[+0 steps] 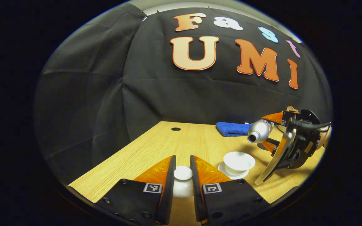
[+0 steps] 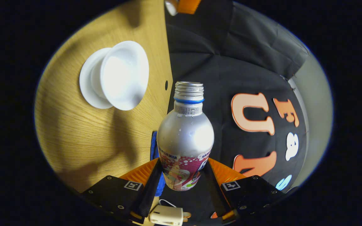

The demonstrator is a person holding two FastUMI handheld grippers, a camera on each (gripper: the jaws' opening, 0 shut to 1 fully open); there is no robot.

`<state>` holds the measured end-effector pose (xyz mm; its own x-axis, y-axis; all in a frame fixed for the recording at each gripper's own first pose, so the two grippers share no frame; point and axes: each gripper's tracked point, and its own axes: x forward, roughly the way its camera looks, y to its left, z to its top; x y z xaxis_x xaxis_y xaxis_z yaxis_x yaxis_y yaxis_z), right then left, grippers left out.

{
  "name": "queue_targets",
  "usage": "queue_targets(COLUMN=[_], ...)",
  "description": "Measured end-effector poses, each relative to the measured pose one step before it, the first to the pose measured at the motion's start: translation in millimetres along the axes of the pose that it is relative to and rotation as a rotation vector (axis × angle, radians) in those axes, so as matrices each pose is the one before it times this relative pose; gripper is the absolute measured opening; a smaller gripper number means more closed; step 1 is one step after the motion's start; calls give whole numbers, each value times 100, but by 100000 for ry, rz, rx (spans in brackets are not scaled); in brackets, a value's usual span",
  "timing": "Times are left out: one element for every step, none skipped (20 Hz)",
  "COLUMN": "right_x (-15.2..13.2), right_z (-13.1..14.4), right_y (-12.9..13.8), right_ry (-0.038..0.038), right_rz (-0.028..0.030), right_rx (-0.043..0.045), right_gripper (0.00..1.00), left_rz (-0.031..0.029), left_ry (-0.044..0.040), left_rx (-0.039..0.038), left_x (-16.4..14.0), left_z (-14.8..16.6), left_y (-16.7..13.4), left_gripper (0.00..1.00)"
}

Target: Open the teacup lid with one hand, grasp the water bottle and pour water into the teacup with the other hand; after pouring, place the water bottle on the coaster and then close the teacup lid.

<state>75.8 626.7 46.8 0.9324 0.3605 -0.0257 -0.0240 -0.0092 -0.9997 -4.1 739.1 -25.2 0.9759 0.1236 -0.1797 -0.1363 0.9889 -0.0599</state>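
In the left gripper view, the left hand-held gripper (image 1: pixel 183 175) sits low over the wooden bench (image 1: pixel 156 147), both fingers pressed against the knob of the white lid (image 1: pixel 183 179), which it grips. Whether the lid is lifted off the bench or resting on it cannot be told. To the right stands the open white cup (image 1: pixel 239 161) on its saucer (image 1: pixel 231 174), apart from the lid. Farther back lies a blue cloth (image 1: pixel 233 128) near the wall. At the far right the right hand-held gripper (image 1: pixel 270 131) holds the bottle (image 1: pixel 259 131) tipped on its side, uncapped mouth pointing left, above and just right of the cup.

In the right gripper view, the scene is turned sideways: the cup (image 2: pixel 124 75) and saucer (image 2: pixel 88 83) show at upper left on the bench (image 2: pixel 83 135). In the middle the silver bottle (image 2: pixel 185 138), with its open threaded neck, is clamped at its labelled lower part by the right hand-held gripper (image 2: pixel 182 175), both fingers against it. No water is seen leaving the mouth.
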Motion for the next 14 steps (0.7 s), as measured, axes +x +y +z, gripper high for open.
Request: queue_targets(right_x=[-208,-16,88,201,185,181,111,424,127,54,218,200,264,129], right_z=[-691,-642,-767,-896,-852,-678,-702,-660,-696,-601,-446,-455,-430,-667], right_y=[-604,-839,-378,-217,-159,-131,-294,-226,-200,-9,64,192,-30,-118], right_ry=[699,1859,1525,1481,1723,1456,1822,1736,1595,1131,869,1090,899,1227], right_rz=[-1751,-2031,-388,25,826,1270,607,915,-287,310,218,775,808,1007], right_rx=[4510,3317,3465,4392,5197,5478,5731,5457,4732,3685,3634,3757,4341,4730], right_gripper=[78,77,77,77,78,77,77,78,78,78,78,78,78,78], left_rz=[-859,-792,-870,-1197,-1138,-1157,-1012,-1109,-1094,-1039,-956,-468,-377,-652], left_ry=[-269,-441,-597,-456,-566,-609,-659,-689,-598,-346,-87,89,653,176], left_rx=[571,898,640,385,473,640,699,584,515,464,380,132,6,94], left_x=[277,306,405,318,230,359,380,359,403,336,534,427,347,369], left_z=[197,347,295,396,398,387,423,413,256,339,44,157,17,170], left_y=[-719,-658,-572,-777,-724,-767,-711,-794,-657,-736,-720,-670,-577,-678], left_gripper=[33,33,33,33,33,33,33,33,33,33,33,33,33,33])
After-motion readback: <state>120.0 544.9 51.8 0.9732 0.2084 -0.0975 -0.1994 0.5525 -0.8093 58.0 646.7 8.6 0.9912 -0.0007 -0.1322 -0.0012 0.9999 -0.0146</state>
